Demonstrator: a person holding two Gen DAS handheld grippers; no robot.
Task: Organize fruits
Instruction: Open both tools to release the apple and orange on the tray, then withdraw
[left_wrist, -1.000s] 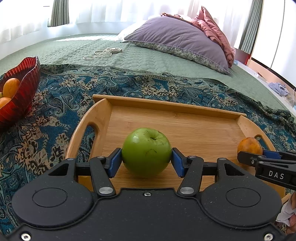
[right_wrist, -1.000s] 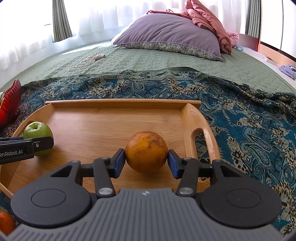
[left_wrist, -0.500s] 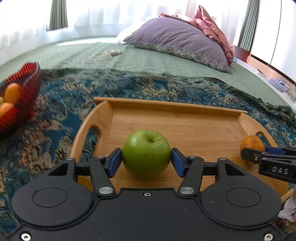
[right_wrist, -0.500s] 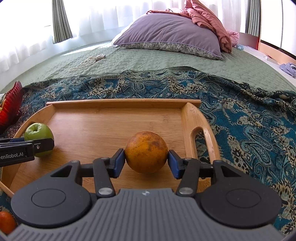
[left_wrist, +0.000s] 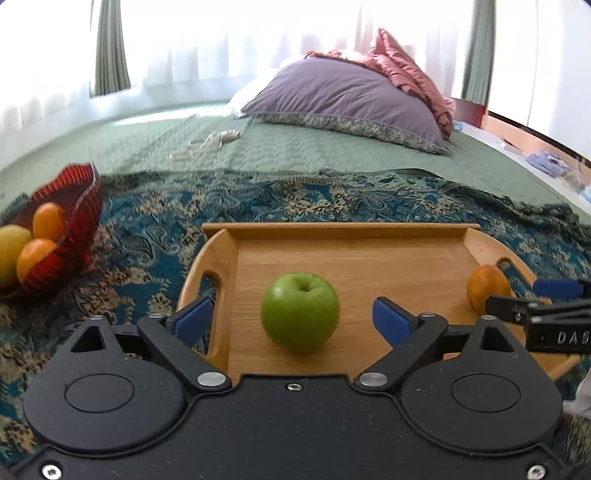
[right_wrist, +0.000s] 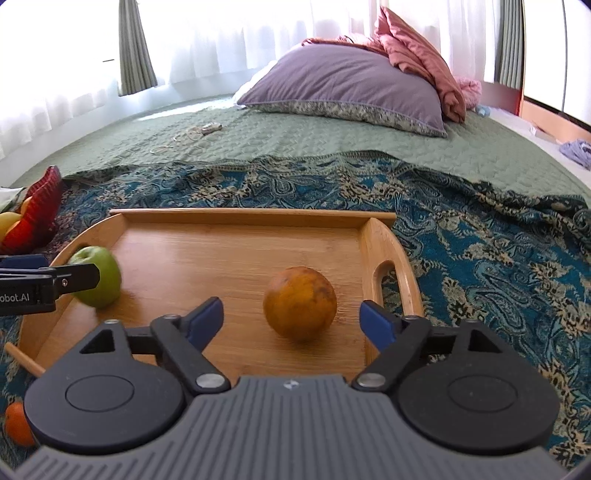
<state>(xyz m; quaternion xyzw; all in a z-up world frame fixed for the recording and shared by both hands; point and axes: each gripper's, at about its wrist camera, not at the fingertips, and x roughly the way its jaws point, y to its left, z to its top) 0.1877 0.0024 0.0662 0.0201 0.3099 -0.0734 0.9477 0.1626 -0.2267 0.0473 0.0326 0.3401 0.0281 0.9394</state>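
A green apple (left_wrist: 300, 312) rests on the wooden tray (left_wrist: 351, 254), between the spread blue fingertips of my left gripper (left_wrist: 291, 319), which is open and clear of it. An orange (right_wrist: 300, 302) rests on the same tray (right_wrist: 236, 254) near its right handle, between the spread tips of my right gripper (right_wrist: 293, 319), also open. The apple also shows in the right wrist view (right_wrist: 99, 277), and the orange in the left wrist view (left_wrist: 487, 288).
A red bowl (left_wrist: 79, 206) with oranges and a yellow fruit stands left of the tray on the patterned blue blanket (right_wrist: 480, 258). Another orange (right_wrist: 16, 424) lies on the blanket near the tray's front left corner. A purple pillow (left_wrist: 347, 99) lies at the bed's far end.
Both grippers have opened and drawn back a little. The apple and the orange, held before, now sit free on the tray.
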